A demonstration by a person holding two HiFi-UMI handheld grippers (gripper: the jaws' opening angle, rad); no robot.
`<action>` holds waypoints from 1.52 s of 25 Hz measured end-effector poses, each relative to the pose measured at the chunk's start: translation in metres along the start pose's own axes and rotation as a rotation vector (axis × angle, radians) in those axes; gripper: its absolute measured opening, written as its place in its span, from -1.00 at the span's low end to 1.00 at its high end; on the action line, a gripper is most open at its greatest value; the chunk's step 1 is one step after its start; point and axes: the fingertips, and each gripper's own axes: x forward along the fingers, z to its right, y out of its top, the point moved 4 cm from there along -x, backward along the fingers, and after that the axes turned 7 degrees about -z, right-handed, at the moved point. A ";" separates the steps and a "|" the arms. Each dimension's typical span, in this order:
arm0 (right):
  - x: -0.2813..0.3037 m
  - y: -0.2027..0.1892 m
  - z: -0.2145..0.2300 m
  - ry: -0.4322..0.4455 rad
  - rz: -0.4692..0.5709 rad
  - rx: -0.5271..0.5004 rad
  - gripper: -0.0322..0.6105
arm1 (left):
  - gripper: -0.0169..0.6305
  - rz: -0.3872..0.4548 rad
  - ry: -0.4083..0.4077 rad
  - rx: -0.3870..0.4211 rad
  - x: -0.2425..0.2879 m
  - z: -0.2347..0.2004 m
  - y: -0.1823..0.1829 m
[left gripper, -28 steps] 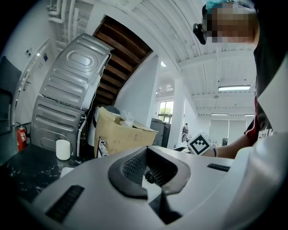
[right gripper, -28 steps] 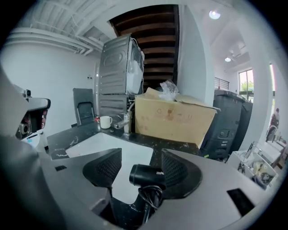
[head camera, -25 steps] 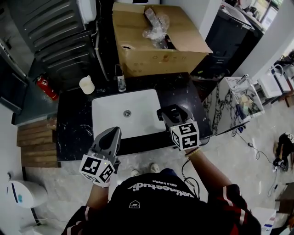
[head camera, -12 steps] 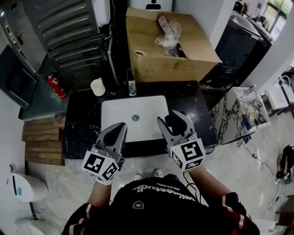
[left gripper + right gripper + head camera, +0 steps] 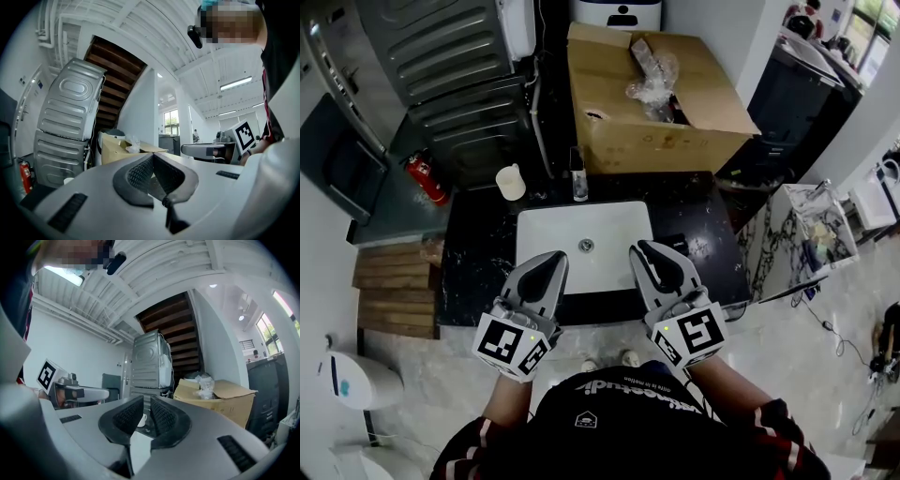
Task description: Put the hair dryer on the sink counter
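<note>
The right tongs (image 5: 647,250) have just been closing and now stand nearly together, a narrow slit between the pads and nothing in it. They have drawn back from the bench's (image 5: 478,253) right part to its front edge. A dark shape, probably the hair dryer (image 5: 674,243), lies just beyond them, right of the basin (image 5: 546,223), hard to tell from the black stone. The placing looks done. The left tongs (image 5: 551,259) are together and empty. A cup (image 5: 511,182) and bottle (image 5: 578,178) stand along the back edge, before a cardboard box (image 5: 675,141). Nothing blocks the way out.
</note>
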 end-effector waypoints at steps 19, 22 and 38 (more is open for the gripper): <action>-0.003 0.014 -0.013 0.067 0.017 -0.005 -0.79 | -0.90 0.000 -0.020 -0.012 0.006 0.010 0.000; -0.001 0.009 -0.011 0.062 -0.003 0.000 -0.79 | -0.90 0.002 -0.017 -0.019 0.006 0.009 0.001; -0.003 0.001 -0.007 0.046 -0.037 0.003 -0.79 | -0.90 -0.005 -0.026 -0.019 0.006 0.012 -0.002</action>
